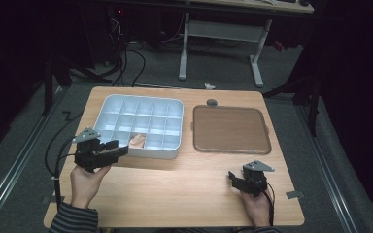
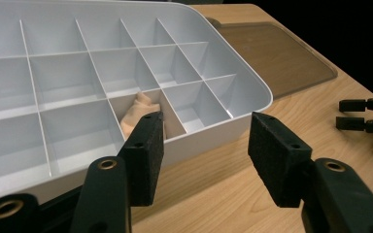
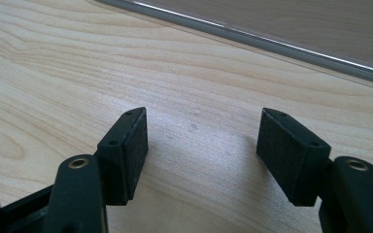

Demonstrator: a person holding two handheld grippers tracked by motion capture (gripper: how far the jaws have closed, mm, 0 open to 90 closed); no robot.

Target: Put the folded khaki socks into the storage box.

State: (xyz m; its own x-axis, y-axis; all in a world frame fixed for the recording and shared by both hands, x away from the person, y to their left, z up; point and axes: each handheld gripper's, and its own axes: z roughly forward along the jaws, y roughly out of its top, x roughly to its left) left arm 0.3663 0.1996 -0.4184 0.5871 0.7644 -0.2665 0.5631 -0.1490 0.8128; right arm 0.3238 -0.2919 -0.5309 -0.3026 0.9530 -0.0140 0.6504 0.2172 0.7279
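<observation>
Left of the white organizer [image 1: 141,125], the left tongs [image 1: 119,148] hover at its near edge with jaws apart and nothing between them. A small peach cloth [image 1: 137,140] lies in a near-row compartment of the organizer, just beyond those tongs. Right of the organizer sits a brown tray [image 1: 230,129], and nearer the person the right tongs [image 1: 232,175] stand open and empty over the bare counter [image 1: 175,189].

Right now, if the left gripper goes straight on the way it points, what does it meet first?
Probably the near wall of the white compartment tray. The left gripper is open beside it, aimed at that rim, near the cell holding a peach-coloured cloth piece. Depth is unclear.
</observation>
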